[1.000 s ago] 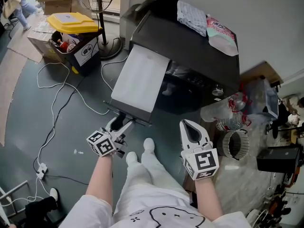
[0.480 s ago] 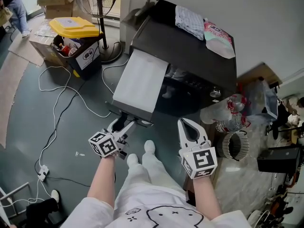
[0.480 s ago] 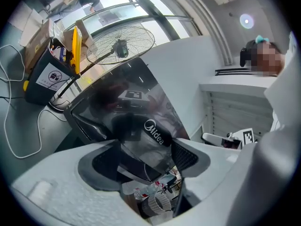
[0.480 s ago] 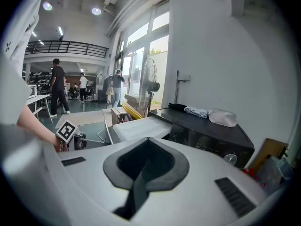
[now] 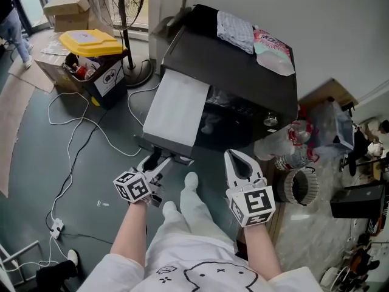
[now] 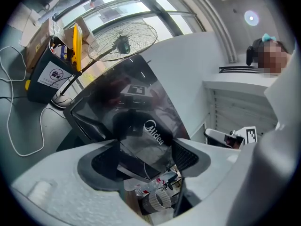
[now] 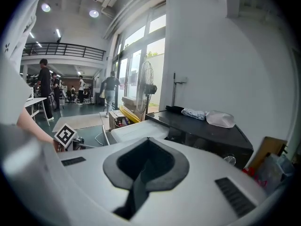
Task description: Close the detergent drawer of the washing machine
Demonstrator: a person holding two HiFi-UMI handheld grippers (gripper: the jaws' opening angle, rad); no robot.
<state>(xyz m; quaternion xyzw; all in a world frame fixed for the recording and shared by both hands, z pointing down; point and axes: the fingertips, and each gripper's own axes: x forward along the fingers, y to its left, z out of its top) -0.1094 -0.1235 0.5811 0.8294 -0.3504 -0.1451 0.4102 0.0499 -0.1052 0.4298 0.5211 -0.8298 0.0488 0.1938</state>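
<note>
White detergent drawer (image 5: 179, 105) juts from the black washing machine (image 5: 243, 72); left gripper (image 5: 155, 163), fingers apart, hovers by its near end, right gripper (image 5: 238, 166) closed, empty; push straight inward.

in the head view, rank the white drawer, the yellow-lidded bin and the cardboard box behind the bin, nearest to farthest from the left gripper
From the left gripper:
1. white drawer, just ahead of it, pulled out.
2. yellow-lidded bin, farther off to the left.
3. cardboard box, beyond the bin, at the top left.
</note>
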